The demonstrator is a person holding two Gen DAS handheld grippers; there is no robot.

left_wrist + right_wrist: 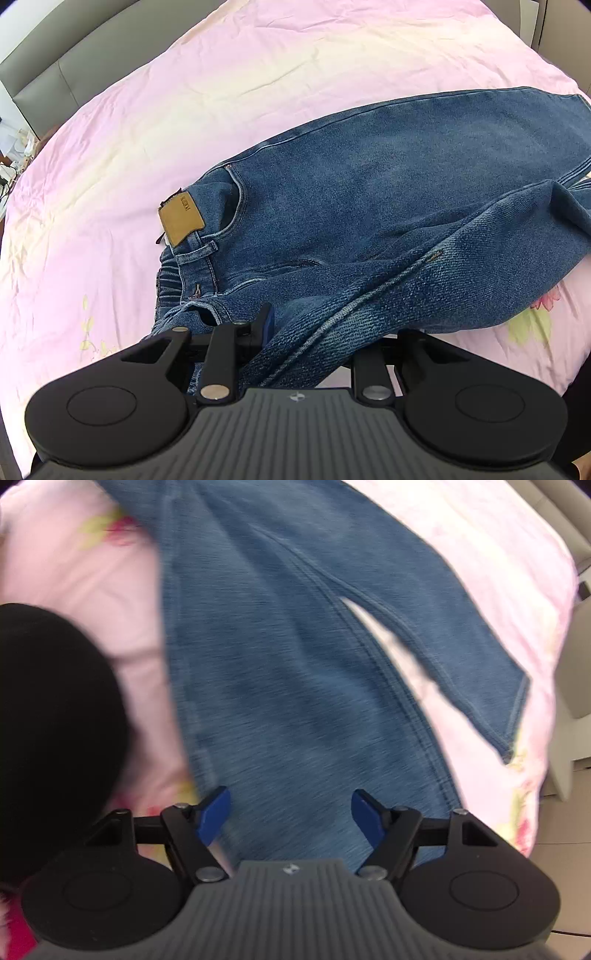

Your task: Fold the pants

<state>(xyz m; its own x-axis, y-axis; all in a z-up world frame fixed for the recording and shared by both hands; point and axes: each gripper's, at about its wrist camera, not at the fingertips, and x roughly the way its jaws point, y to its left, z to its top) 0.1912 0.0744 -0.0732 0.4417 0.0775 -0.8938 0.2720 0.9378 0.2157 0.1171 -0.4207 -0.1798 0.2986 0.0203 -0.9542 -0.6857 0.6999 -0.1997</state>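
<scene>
Jeans [369, 192] are spread on the bed [184, 92], one leg being folded over. Denim is clamped by the left gripper [295, 332]; the right gripper [290, 812] is released above the leg and must be re-gripped.

You look down on a bed [258, 74] under a pink floral sheet [498, 572], a grey padded headboard [55, 66] behind, pale tiled floor [561, 834] beside.

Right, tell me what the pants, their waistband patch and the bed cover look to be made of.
Pants: blue denim, matte; diagonal twill weave and raised double-stitched seams show.
Waistband patch: tan, smooth, stamped lettering; probably leather or an imitation.
Bed cover: thin pink woven cloth, likely cotton, matte, finely creased, with a floral print.
</scene>
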